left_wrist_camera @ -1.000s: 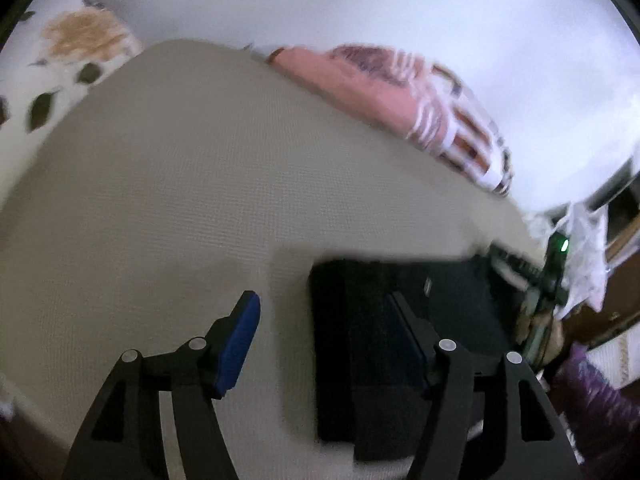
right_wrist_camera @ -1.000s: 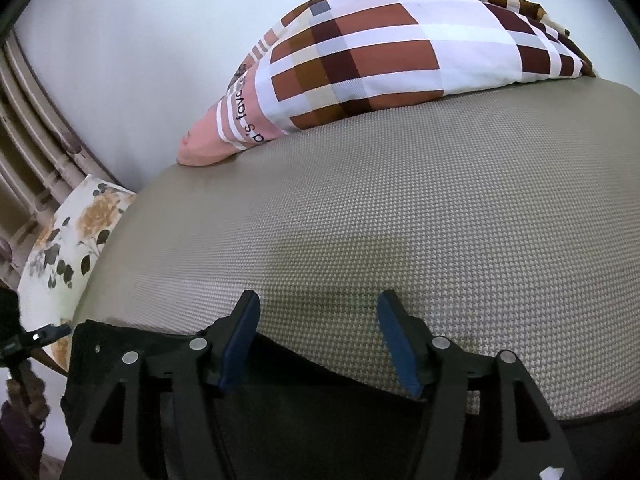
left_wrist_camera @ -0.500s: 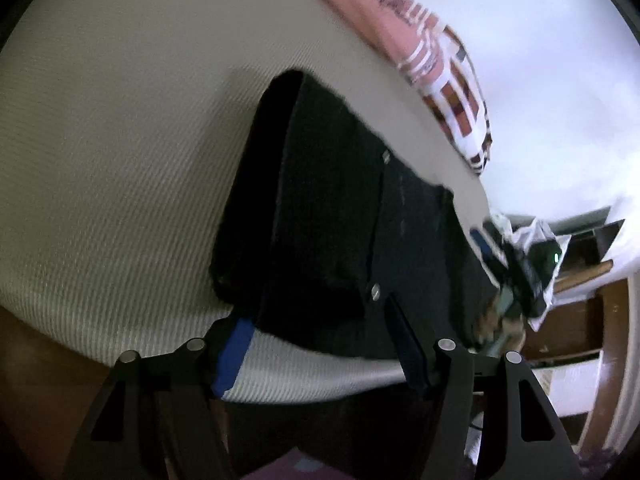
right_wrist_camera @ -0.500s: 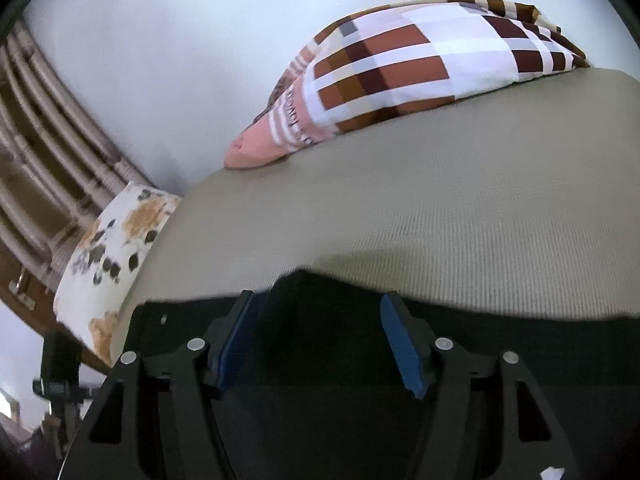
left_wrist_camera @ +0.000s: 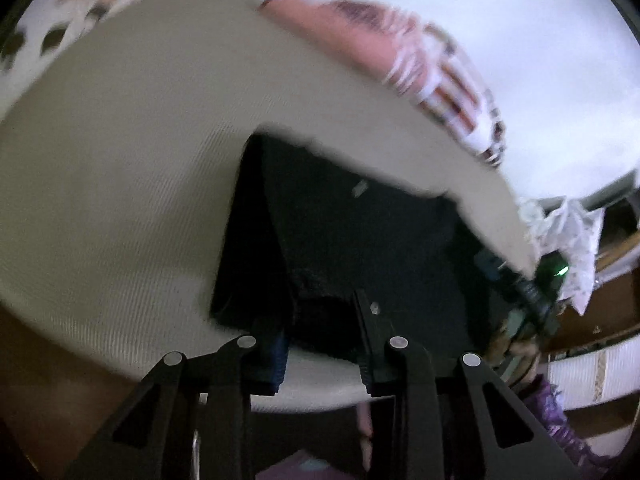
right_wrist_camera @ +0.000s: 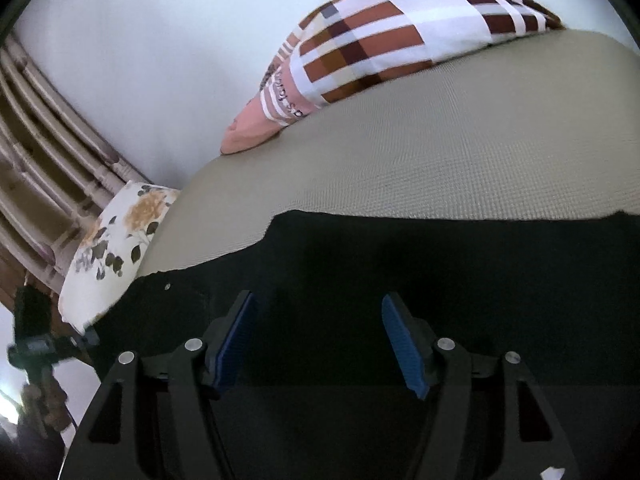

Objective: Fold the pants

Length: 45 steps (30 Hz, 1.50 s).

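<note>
- Black pants, folded, lie at the near edge of the bed, at 6 o'clock of the plaid pillow.
- Left claw: jaws have just been closing; the pants' near edge sits between them, but whether the pads grip it cannot be told.
- Right claw: released, jaws apart over the pants.
- Floral pillow at 9 o'clock.

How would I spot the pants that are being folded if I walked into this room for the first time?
Look for the wide bed covered in a beige woven sheet, set against a pale wall. Near its front edge, away from the checked pillow and the flowered pillow, lie the pants. They are plain black, the only dark, unpatterned cloth on the bed.
</note>
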Available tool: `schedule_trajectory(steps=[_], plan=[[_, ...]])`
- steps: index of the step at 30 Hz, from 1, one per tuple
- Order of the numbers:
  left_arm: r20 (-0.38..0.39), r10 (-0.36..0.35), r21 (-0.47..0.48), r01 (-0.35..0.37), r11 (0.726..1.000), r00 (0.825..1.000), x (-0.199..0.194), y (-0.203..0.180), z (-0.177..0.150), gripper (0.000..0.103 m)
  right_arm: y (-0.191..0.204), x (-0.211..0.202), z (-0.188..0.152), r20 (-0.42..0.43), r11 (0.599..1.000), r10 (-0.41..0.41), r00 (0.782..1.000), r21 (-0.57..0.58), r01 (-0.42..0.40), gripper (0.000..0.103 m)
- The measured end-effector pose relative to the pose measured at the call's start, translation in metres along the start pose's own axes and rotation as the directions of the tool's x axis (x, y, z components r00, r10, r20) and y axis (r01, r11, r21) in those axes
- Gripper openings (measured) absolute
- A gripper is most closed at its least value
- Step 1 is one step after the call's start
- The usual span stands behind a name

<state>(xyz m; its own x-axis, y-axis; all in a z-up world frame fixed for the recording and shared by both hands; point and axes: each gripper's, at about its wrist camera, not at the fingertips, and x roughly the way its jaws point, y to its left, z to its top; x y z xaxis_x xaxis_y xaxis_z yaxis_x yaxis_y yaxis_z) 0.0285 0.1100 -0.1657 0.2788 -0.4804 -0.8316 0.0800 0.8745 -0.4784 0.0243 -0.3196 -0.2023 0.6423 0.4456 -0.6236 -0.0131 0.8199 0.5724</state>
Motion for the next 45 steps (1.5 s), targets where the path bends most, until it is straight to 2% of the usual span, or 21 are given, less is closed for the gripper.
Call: schedule_trajectory(steps=[4,10,11,13,14,15,16,17,19,20,21,23,26,27,28,29,32,35,38,42,45], plan=[[0.000,-0.023,-0.043,0.023,0.999,1.000,0.004,0.015,-0.015,0.029,-0.001,0.001,0.000,0.005,1.000,0.014,1.000,0.006,-0.014,0.064],[0.012,-0.063,-0.077,0.064,0.995,0.998,0.013,0.019,-0.002,0.028,0.000,0.002,0.000,0.004,1.000,0.013,1.000,0.004,-0.013,0.064],[0.019,-0.073,-0.082,0.075,0.994,0.997,0.014,0.020,0.001,0.020,-0.001,0.001,0.000,0.007,1.000,0.013,1.000,0.008,-0.013,0.064],[0.038,-0.076,-0.076,0.079,0.994,0.996,0.014,0.017,0.013,0.016,-0.002,0.001,-0.001,0.013,1.000,0.013,1.000,0.014,-0.013,0.064],[0.072,-0.091,-0.061,0.096,0.994,0.993,0.008,0.010,0.022,0.015,-0.002,0.000,-0.001,0.016,1.000,0.011,1.000,0.016,-0.011,0.064],[0.126,-0.124,-0.031,0.129,0.991,0.984,-0.003,-0.003,0.032,0.015,-0.002,0.000,-0.001,0.021,1.000,0.006,1.000,0.016,-0.006,0.064],[0.191,-0.169,0.022,0.168,0.986,0.967,-0.017,-0.019,0.039,0.015,-0.002,-0.001,-0.001,0.027,1.000,0.000,1.000,0.015,0.000,0.064],[0.251,-0.184,0.090,0.166,0.982,0.950,-0.030,-0.034,0.043,0.015,-0.001,-0.002,-0.002,0.037,1.000,-0.010,0.999,0.015,0.009,0.064],[0.340,-0.181,0.263,0.092,0.961,0.923,-0.042,-0.060,0.037,0.015,-0.001,-0.005,-0.002,0.054,0.999,-0.027,0.998,0.019,0.026,0.065],[0.354,-0.166,0.287,0.062,0.956,0.920,-0.036,-0.057,0.032,0.015,-0.001,-0.006,-0.003,0.062,0.999,-0.031,0.998,0.022,0.029,0.065],[0.345,-0.144,0.284,0.043,0.958,0.927,-0.027,-0.048,0.030,0.015,-0.002,-0.006,-0.002,0.064,0.999,-0.032,0.997,0.023,0.031,0.065],[0.259,-0.102,0.226,0.042,0.973,0.960,0.007,-0.004,0.023,0.015,-0.004,-0.006,-0.003,0.066,0.999,-0.026,0.997,0.031,0.024,0.065],[0.216,-0.040,0.152,0.007,0.988,0.976,0.032,0.047,0.006,0.015,-0.004,-0.004,-0.002,0.059,0.999,-0.020,0.998,0.029,0.018,0.065],[0.206,-0.067,0.128,0.041,0.991,0.976,0.036,0.059,0.003,0.019,-0.003,-0.003,-0.002,0.054,0.999,-0.021,0.998,0.025,0.020,0.065],[0.206,-0.104,0.097,0.085,0.992,0.973,0.036,0.069,0.004,0.020,-0.002,-0.002,-0.002,0.050,1.000,-0.022,0.999,0.021,0.021,0.065],[0.204,-0.115,0.090,0.098,0.991,0.972,0.036,0.072,0.005,0.020,0.000,-0.001,-0.002,0.044,1.000,-0.025,0.999,0.013,0.025,0.065],[0.205,-0.069,0.159,0.036,0.987,0.976,0.036,0.057,0.004,0.019,0.003,-0.001,-0.003,0.042,0.999,-0.035,0.999,-0.003,0.036,0.065],[0.197,-0.073,0.139,0.046,0.989,0.978,0.035,0.058,0.005,0.022,0.003,-0.001,-0.003,0.045,0.999,-0.039,0.998,0.002,0.038,0.065],[0.240,-0.034,0.110,0.008,0.994,0.970,0.020,0.066,0.008,0.048,0.002,-0.002,-0.004,0.045,0.999,-0.037,0.998,0.009,0.037,0.065],[0.304,0.003,0.044,-0.017,0.999,0.953,-0.009,0.078,0.015,0.048,0.001,-0.002,-0.004,0.044,0.999,-0.035,0.998,0.010,0.035,0.065],[0.319,-0.040,-0.015,0.047,0.999,0.947,-0.036,0.085,0.015,0.048,-0.001,-0.003,-0.005,0.046,0.999,-0.028,0.999,0.020,0.027,0.065]])
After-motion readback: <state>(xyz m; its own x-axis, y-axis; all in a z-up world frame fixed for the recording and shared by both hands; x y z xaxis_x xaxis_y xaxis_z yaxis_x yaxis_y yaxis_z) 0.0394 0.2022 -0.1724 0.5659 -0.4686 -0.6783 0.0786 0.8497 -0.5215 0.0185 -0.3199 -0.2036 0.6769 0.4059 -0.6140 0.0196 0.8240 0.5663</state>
